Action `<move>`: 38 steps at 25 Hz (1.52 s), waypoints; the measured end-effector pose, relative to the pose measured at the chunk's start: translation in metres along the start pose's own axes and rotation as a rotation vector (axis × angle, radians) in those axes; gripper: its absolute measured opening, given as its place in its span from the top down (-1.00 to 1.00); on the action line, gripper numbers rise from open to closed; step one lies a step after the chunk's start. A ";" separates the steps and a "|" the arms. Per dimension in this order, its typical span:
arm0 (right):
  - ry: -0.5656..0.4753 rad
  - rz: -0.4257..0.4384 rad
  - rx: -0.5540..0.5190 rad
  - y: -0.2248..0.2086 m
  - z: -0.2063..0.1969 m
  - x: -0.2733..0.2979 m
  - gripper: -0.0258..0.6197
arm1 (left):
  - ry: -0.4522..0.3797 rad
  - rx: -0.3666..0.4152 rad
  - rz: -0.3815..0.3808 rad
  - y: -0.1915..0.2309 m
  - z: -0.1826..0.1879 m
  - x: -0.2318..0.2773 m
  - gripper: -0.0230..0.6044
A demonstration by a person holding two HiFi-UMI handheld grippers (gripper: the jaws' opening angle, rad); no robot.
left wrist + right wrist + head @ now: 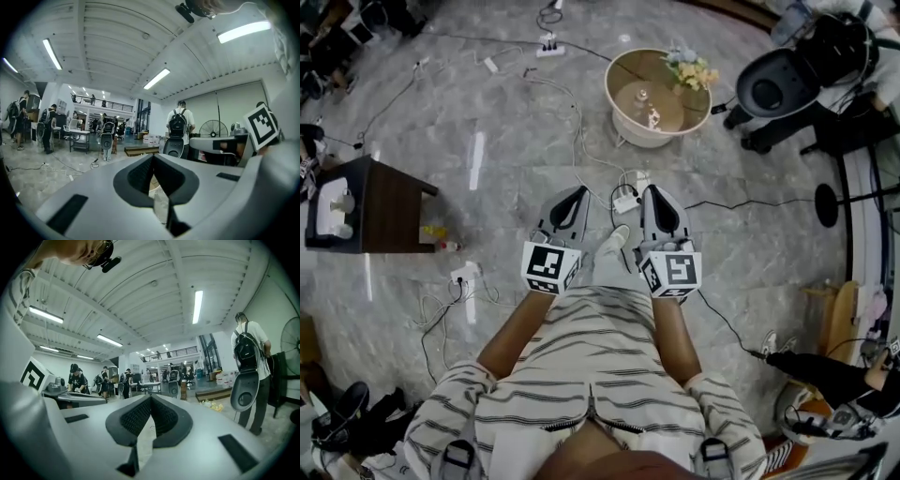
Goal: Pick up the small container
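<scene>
Small container (643,96) on round table (630,67) beside flowers (692,67), floor cables (577,139) nearer

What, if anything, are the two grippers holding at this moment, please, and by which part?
Nothing is held. The left gripper and the right gripper both have their jaws closed together with nothing between them.

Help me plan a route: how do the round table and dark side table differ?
The round table is cream and circular; the side table is dark brown and square-cornered. The round table holds flowers; the side table holds white items. The round table lies ahead, the side table to the left. Both stand on the floor.
</scene>
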State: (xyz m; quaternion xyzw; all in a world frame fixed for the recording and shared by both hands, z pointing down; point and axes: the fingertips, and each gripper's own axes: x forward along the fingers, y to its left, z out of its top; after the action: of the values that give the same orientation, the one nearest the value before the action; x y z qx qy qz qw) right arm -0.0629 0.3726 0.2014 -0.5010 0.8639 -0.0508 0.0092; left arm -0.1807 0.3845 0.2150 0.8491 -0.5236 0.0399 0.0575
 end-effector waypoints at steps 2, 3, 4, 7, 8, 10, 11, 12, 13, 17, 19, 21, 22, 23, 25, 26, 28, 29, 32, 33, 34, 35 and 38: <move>-0.005 0.000 0.006 -0.029 0.008 0.029 0.90 | 0.000 0.005 -0.004 0.007 0.006 0.040 0.93; -0.007 0.001 0.005 -0.045 0.012 0.043 0.90 | 0.000 0.006 -0.004 0.009 0.010 0.061 0.93; -0.009 0.001 0.000 -0.060 0.017 0.056 0.90 | 0.003 0.007 -0.007 0.011 0.013 0.082 0.93; -0.013 0.011 -0.035 -0.095 0.029 0.092 0.90 | 0.007 0.023 -0.013 0.017 0.023 0.134 0.93; -0.013 0.020 -0.042 -0.103 0.031 0.105 0.90 | 0.001 0.034 -0.010 0.020 0.027 0.148 0.93; -0.008 0.034 -0.042 -0.119 0.031 0.128 0.90 | -0.009 0.041 -0.003 0.025 0.033 0.175 0.93; -0.003 0.041 -0.039 -0.126 0.030 0.137 0.90 | -0.013 0.037 0.001 0.027 0.035 0.188 0.93; 0.003 0.049 -0.036 -0.132 0.028 0.144 0.90 | -0.015 0.031 0.005 0.027 0.036 0.199 0.93; 0.008 0.054 -0.033 -0.139 0.027 0.151 0.90 | -0.013 0.026 0.007 0.028 0.036 0.210 0.93; 0.028 0.056 -0.001 -0.169 0.022 0.173 0.90 | 0.020 0.001 -0.012 0.023 0.030 0.246 0.93; 0.044 0.052 0.021 -0.180 0.014 0.183 0.90 | 0.041 -0.011 -0.020 0.026 0.025 0.259 0.93; 0.064 0.041 0.038 -0.189 0.005 0.192 0.90 | 0.063 -0.012 -0.021 0.031 0.019 0.273 0.93; 0.073 0.034 0.045 -0.194 0.001 0.196 0.90 | 0.072 -0.008 -0.020 0.034 0.017 0.280 0.93; 0.080 0.028 0.051 -0.199 -0.004 0.199 0.90 | 0.079 -0.001 -0.019 0.036 0.013 0.287 0.93; 0.092 0.015 0.069 -0.208 -0.014 0.206 0.90 | 0.092 0.007 -0.021 0.040 0.005 0.302 0.93; 0.098 0.008 0.080 -0.214 -0.020 0.211 0.90 | 0.100 0.006 -0.026 0.042 0.000 0.310 0.93; 0.113 -0.011 0.094 -0.227 -0.030 0.221 0.90 | 0.118 -0.005 -0.045 0.045 -0.008 0.329 0.93; 0.121 -0.020 0.096 -0.234 -0.035 0.226 0.90 | 0.126 -0.013 -0.056 0.047 -0.012 0.340 0.93; 0.137 -0.039 0.109 -0.253 -0.049 0.246 0.90 | 0.146 -0.018 -0.085 0.051 -0.024 0.372 0.93; 0.143 -0.045 0.117 -0.257 -0.055 0.252 0.90 | 0.156 -0.015 -0.092 0.054 -0.029 0.382 0.93; 0.152 -0.051 0.123 -0.261 -0.063 0.259 0.90 | 0.168 -0.013 -0.095 0.058 -0.035 0.390 0.93; 0.162 -0.055 0.127 -0.266 -0.070 0.265 0.90 | 0.179 -0.013 -0.093 0.062 -0.042 0.399 0.92; 0.180 -0.063 0.132 -0.284 -0.091 0.289 0.90 | 0.201 -0.015 -0.085 0.076 -0.064 0.432 0.92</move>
State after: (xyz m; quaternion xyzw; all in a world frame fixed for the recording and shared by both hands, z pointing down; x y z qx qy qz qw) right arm 0.0328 -0.0112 0.3301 -0.5197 0.8398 -0.1525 -0.0371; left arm -0.0551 -0.0223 0.3378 0.8618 -0.4789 0.1184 0.1179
